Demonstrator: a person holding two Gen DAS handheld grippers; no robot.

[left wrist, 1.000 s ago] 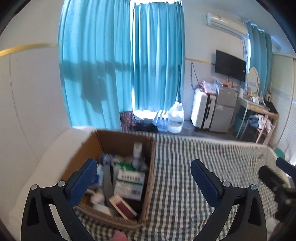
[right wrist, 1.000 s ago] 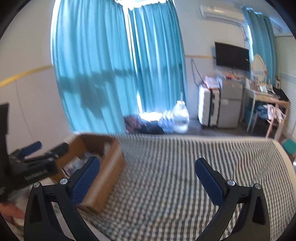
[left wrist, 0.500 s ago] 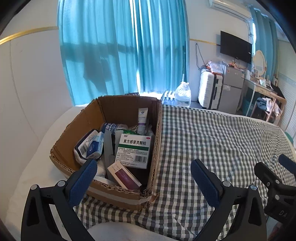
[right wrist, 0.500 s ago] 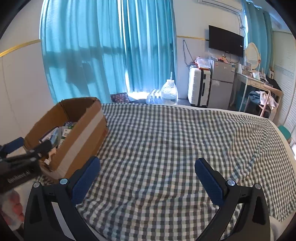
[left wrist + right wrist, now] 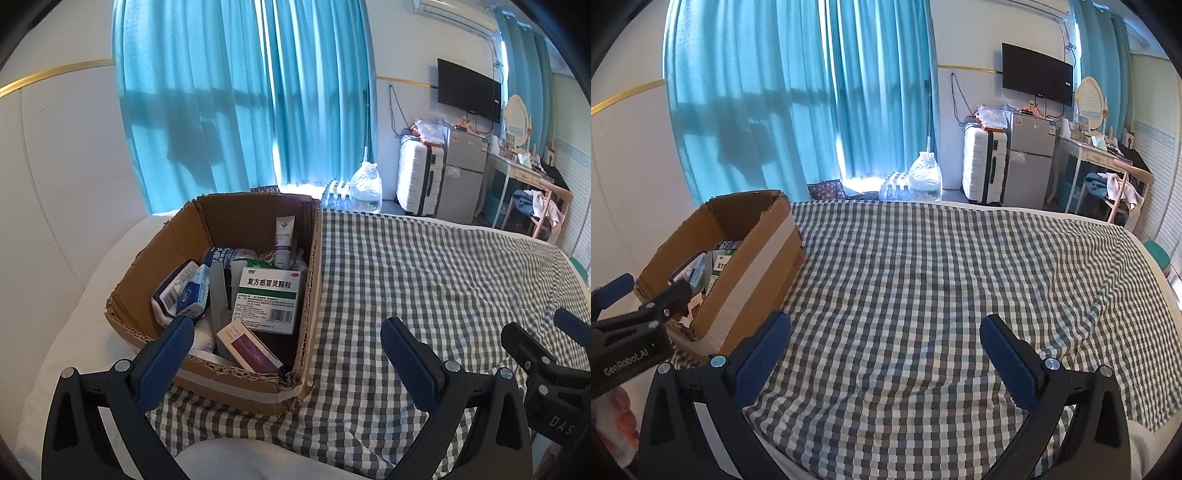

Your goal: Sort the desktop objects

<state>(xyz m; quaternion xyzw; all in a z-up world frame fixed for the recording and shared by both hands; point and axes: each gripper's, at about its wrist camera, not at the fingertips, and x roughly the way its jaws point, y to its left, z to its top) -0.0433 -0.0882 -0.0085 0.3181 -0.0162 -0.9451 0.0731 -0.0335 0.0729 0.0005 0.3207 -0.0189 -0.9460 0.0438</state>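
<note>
An open cardboard box (image 5: 170,243) sits on the checked cloth (image 5: 424,280) at the left. Inside lie a white and green medicine box (image 5: 267,299), a maroon carton (image 5: 251,349), a blue tissue pack (image 5: 181,293), a grey comb (image 5: 218,291) and a white tube (image 5: 284,240). My left gripper (image 5: 286,354) hovers open over the box's near right corner, holding nothing. In the right wrist view the cardboard box (image 5: 753,273) stands at the left, and my right gripper (image 5: 884,350) is open above bare checked cloth (image 5: 923,280). The left gripper (image 5: 639,295) shows at that view's left edge.
Teal curtains (image 5: 236,103) hang behind the bed. Beyond the far edge stand a large water jug (image 5: 365,190), a white suitcase (image 5: 419,182), a small grey fridge (image 5: 463,173) and a desk with a chair (image 5: 535,206). White bedding (image 5: 74,314) lies left of the box.
Both cameras have tilted down and drawn nearer the bed, so the box and cloth fill more of each view. Both grippers stay open and empty.
</note>
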